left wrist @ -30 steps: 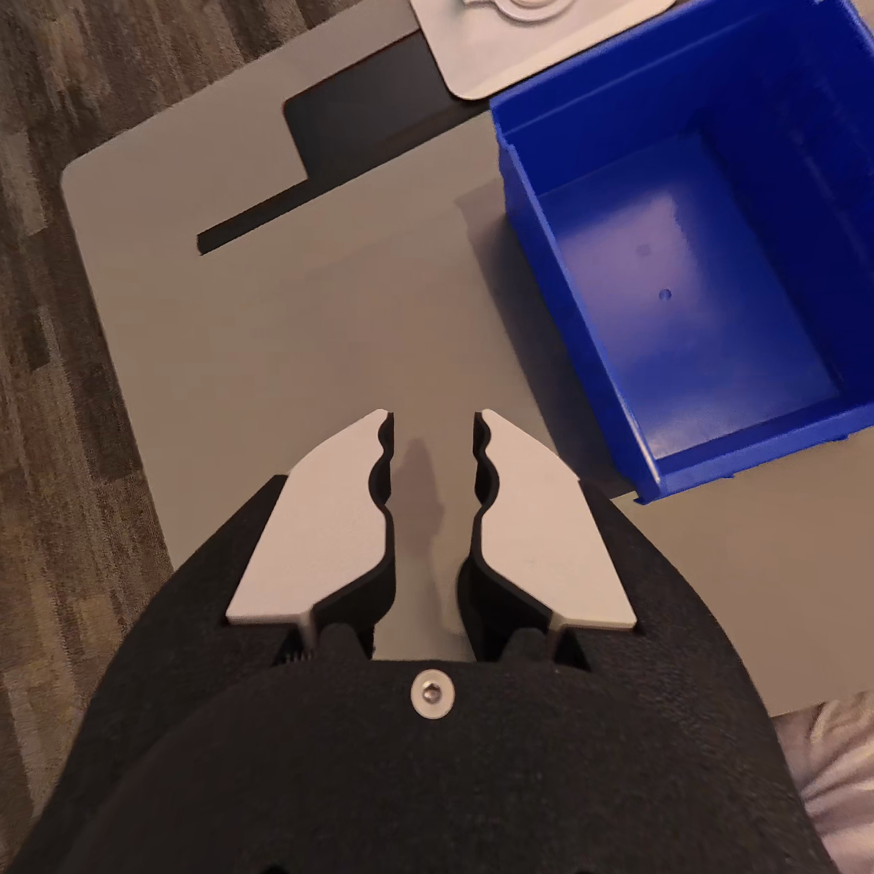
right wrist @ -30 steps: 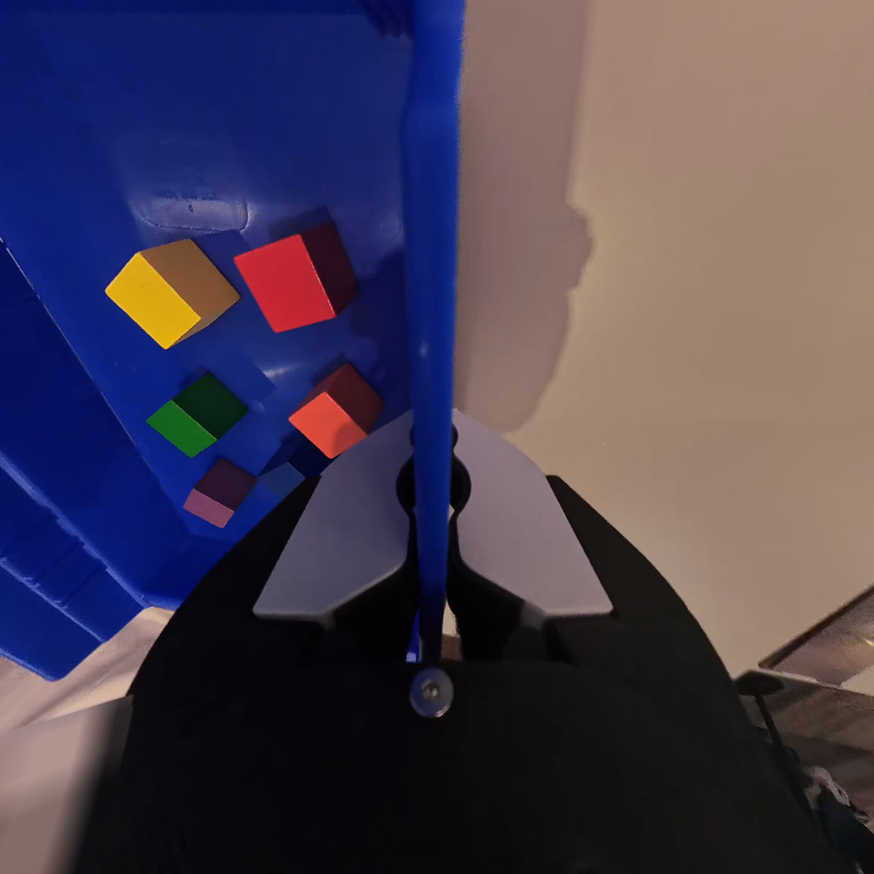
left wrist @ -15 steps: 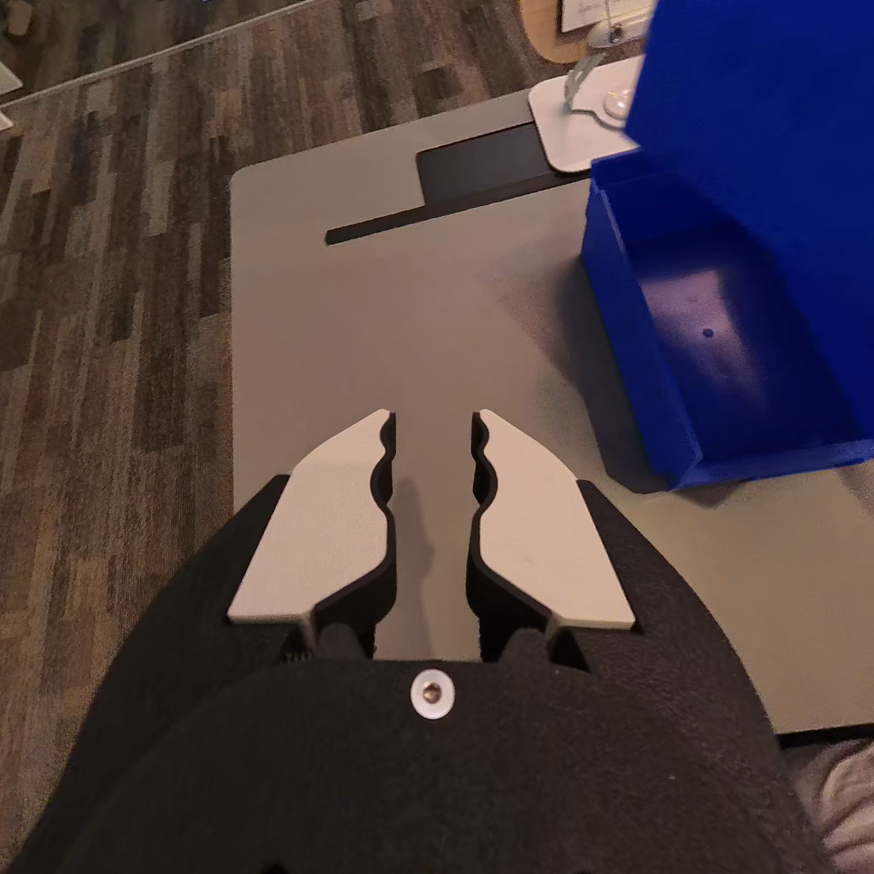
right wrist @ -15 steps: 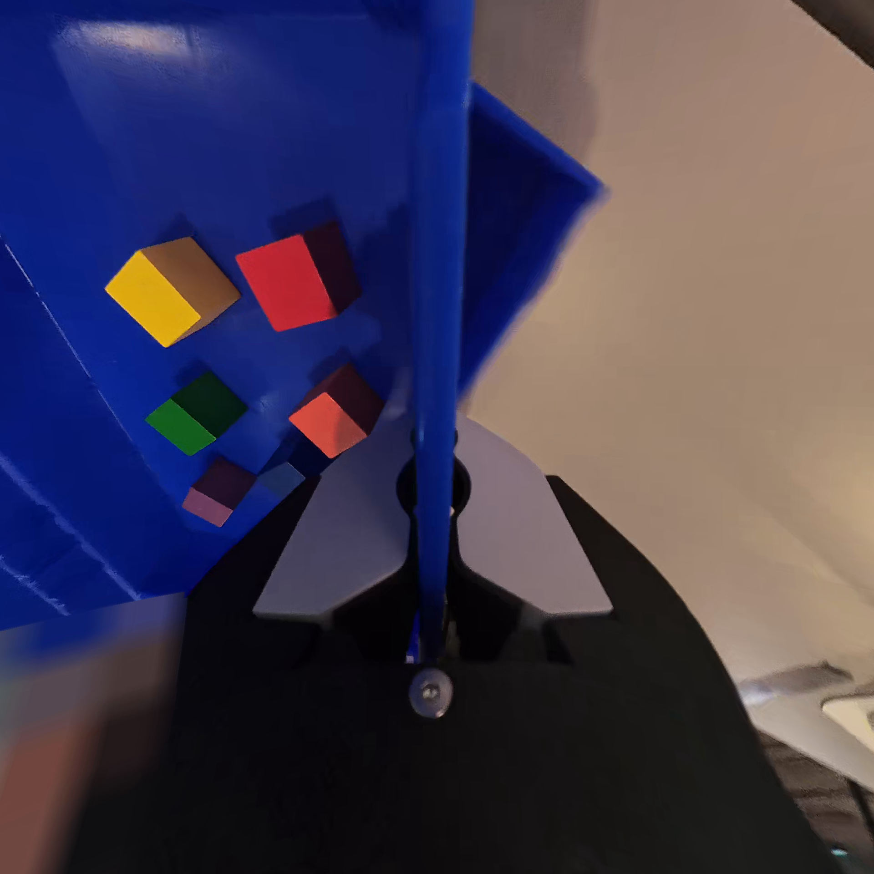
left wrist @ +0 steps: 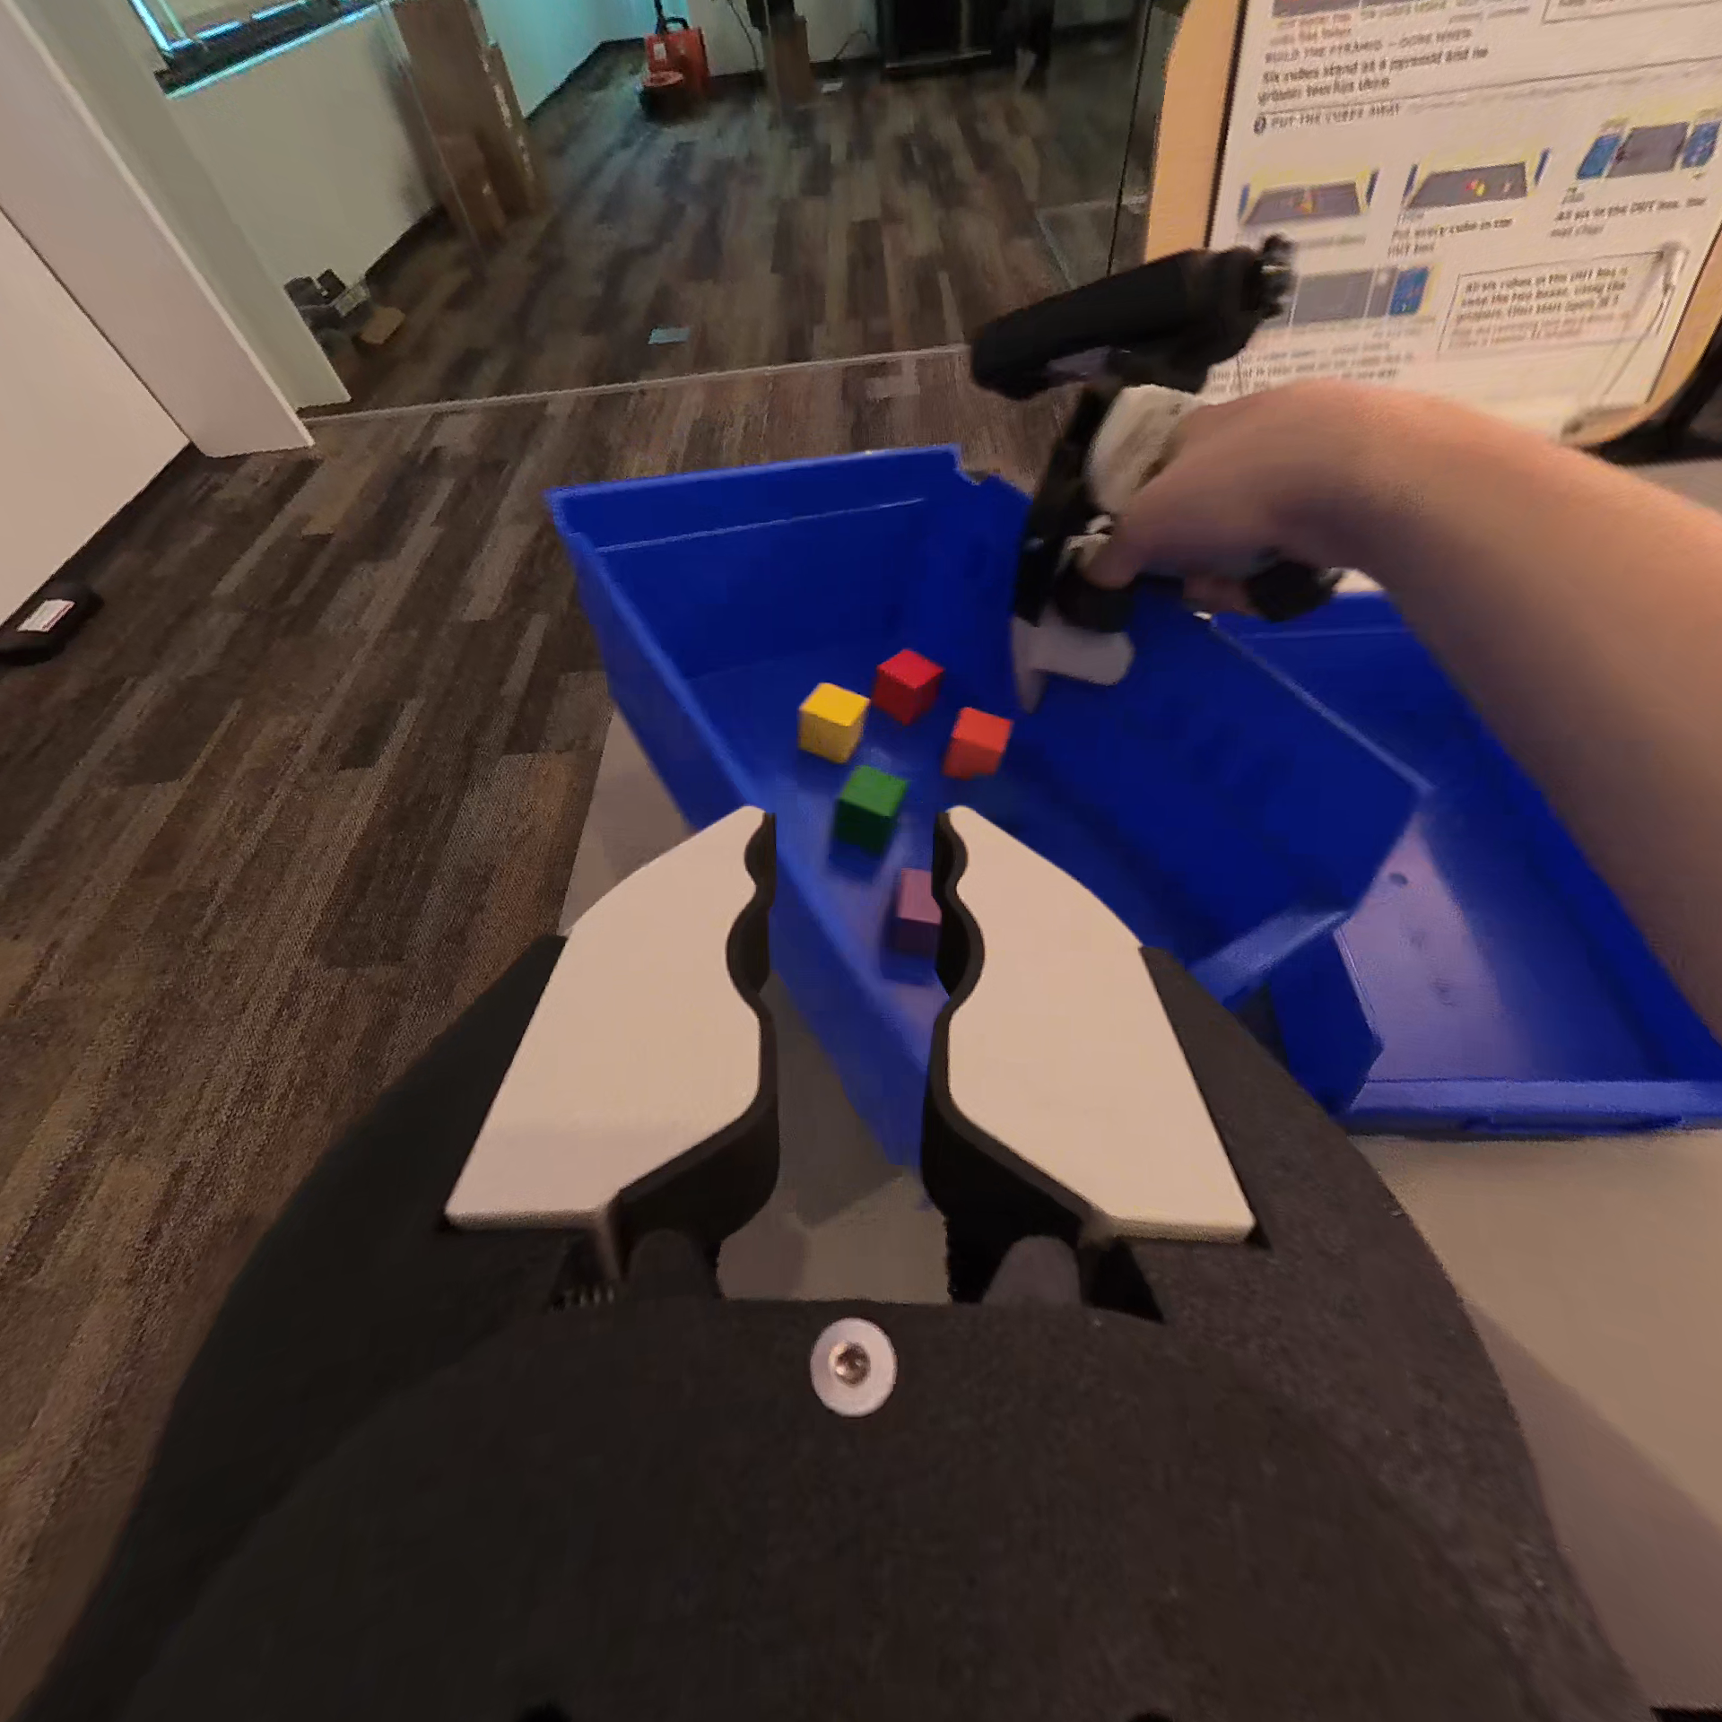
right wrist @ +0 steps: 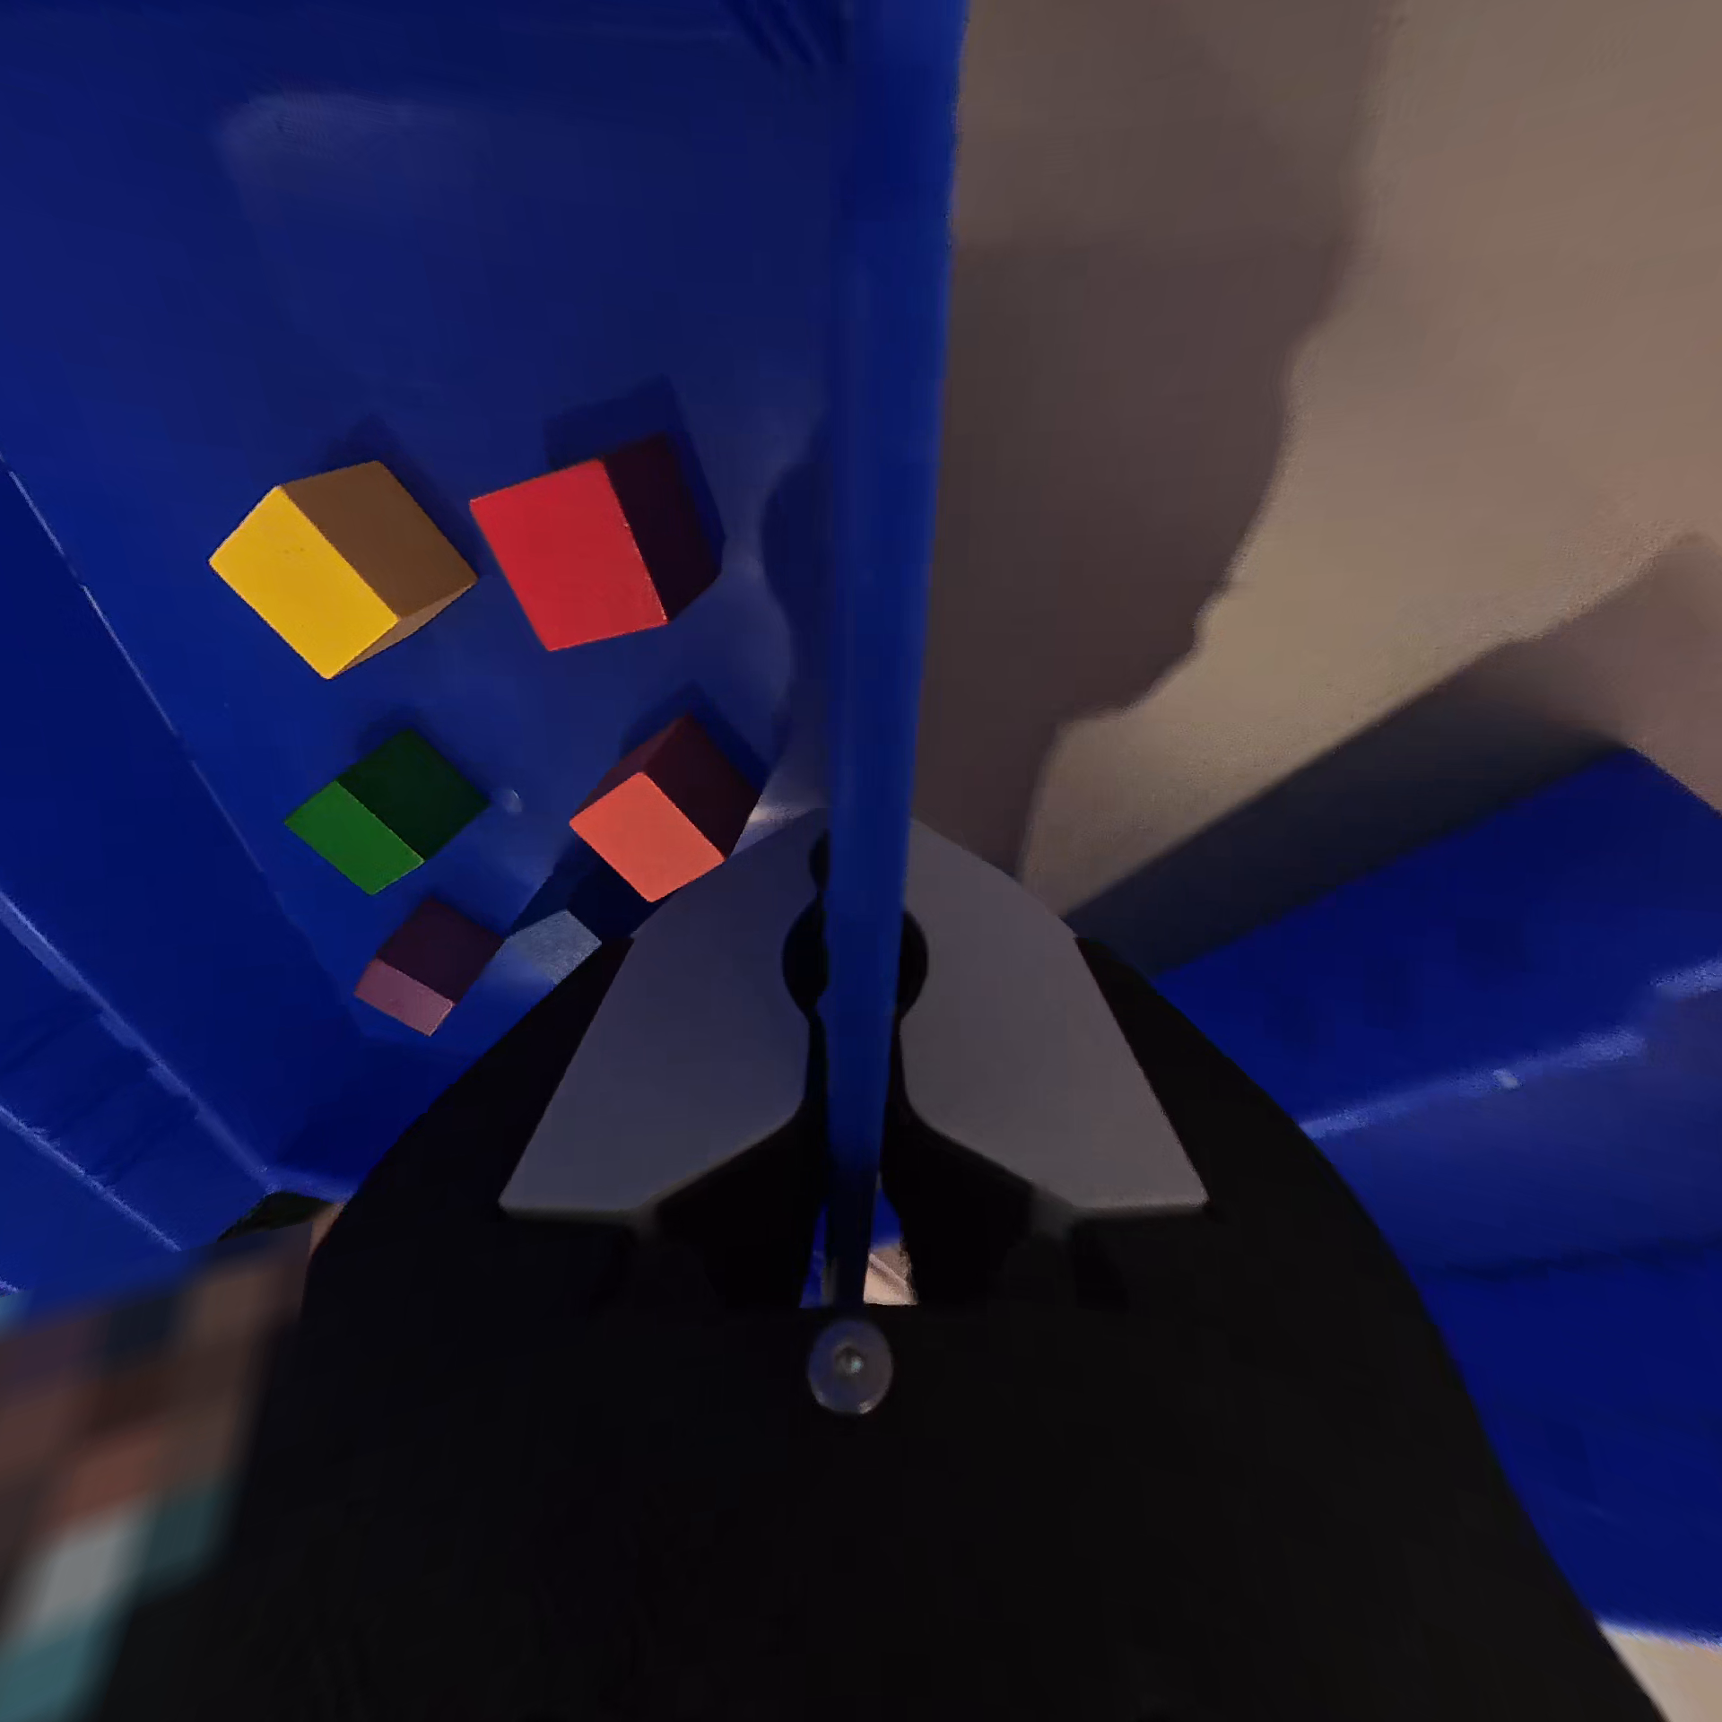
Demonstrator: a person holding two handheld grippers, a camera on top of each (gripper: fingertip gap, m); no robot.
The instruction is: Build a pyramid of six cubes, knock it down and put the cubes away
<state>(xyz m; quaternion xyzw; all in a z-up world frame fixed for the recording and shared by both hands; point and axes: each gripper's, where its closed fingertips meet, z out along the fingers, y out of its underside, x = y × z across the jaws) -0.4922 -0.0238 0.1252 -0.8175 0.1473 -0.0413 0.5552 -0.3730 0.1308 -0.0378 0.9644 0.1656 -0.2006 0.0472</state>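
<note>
The right gripper is clamped on the side wall of a blue bin, its jaws pressed against the thin plastic, and the bin hangs tilted off the grey worktop. Inside, left of that gripper, lie the yellow cube, red cube, green cube, orange cube, purple cube and a partly hidden blue cube. The left gripper hovers just in front of the bin, jaws parted and holding nothing, with the purple cube seen between its tips. A second blue bin sits on the worktop to the right
</note>
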